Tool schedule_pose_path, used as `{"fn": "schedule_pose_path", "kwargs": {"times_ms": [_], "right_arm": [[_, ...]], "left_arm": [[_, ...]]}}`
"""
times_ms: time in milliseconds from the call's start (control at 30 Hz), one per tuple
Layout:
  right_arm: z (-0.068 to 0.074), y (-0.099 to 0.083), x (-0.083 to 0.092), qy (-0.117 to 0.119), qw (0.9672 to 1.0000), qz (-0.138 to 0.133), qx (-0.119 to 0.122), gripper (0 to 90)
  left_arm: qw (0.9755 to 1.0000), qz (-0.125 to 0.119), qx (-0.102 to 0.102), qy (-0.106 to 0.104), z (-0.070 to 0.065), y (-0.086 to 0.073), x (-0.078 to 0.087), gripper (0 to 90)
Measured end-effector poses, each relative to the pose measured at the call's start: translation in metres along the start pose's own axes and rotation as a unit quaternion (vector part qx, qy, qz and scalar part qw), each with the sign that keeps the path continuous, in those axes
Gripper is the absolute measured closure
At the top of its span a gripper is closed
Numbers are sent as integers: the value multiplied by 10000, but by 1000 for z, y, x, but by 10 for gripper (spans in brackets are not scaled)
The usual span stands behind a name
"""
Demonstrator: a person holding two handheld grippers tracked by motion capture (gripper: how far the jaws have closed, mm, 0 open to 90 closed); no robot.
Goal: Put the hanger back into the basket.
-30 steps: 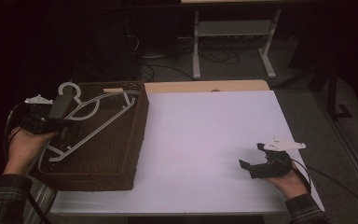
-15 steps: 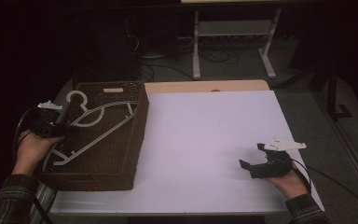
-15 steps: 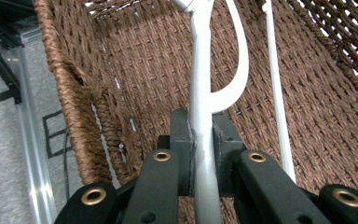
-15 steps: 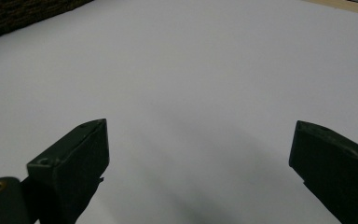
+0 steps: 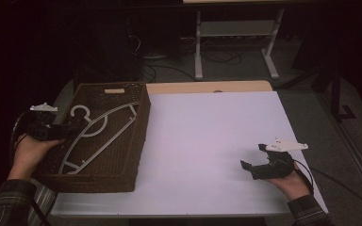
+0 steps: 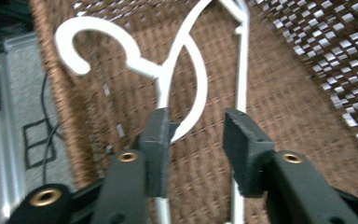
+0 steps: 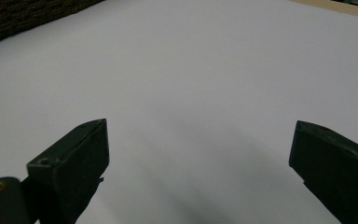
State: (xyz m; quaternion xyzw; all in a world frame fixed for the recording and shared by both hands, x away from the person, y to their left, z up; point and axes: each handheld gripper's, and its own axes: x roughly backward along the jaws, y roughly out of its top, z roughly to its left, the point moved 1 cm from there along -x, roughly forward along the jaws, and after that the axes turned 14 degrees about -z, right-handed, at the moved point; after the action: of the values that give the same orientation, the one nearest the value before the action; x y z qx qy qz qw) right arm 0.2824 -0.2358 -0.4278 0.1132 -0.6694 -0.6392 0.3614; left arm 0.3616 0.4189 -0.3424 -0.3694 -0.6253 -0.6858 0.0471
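Note:
A white plastic hanger (image 5: 99, 127) lies flat inside a brown wicker basket (image 5: 143, 117) on the left of the table. My left gripper (image 5: 72, 127) reaches in over the basket's left wall. In the left gripper view the jaws of my left gripper (image 6: 196, 135) stand apart over the hanger (image 6: 144, 71); the left jaw touches one curved arm and nothing is clamped. My right gripper (image 5: 253, 157) rests low over the white tabletop (image 5: 207, 132) at the front right, and in the right gripper view this right gripper (image 7: 198, 140) is wide open with nothing between its jaws.
A strip of bare wood (image 5: 207, 87) runs along the table's far edge. Behind the table a white metal stand (image 5: 235, 42) and cables sit on the dark floor. The basket's corner (image 7: 18, 18) appears at the top left of the right gripper view.
The hanger, held up over the basket a second ago, has come down and now lies in it. My left gripper has drawn back toward the left wall with its jaws apart. The right gripper stayed still.

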Motion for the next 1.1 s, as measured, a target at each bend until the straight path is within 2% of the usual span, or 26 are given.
{"fn": "schedule_pose_path", "kwargs": {"times_ms": [133, 233, 433, 600, 767, 967, 1100], "right_arm": [[0, 0, 0, 0, 10000, -8, 4, 45], [0, 1, 1, 13, 10000, -16, 5, 45], [1, 1, 1, 20, 10000, -19, 10, 45], [0, 1, 1, 27, 10000, -24, 16, 47], [0, 1, 1, 47, 10000, -22, 16, 48], [0, 2, 2, 58, 10000, -35, 16, 48], [0, 2, 2, 68, 10000, -37, 6, 48]], "left_arm": [[9996, -236, 71, -139, -11, 7, 2, 480], [9992, -327, -1, -245, -23, 12, 0, 383], [9974, -487, -241, -465, -54, 25, -6, 273], [9943, -657, -391, -740, -82, 37, -11, 219], [9916, -744, -552, -905, -107, 46, -17, 191], [9879, -832, -704, -1099, -134, 53, -26, 171], [9845, -899, -786, -1284, -150, 55, -33, 164]]}}
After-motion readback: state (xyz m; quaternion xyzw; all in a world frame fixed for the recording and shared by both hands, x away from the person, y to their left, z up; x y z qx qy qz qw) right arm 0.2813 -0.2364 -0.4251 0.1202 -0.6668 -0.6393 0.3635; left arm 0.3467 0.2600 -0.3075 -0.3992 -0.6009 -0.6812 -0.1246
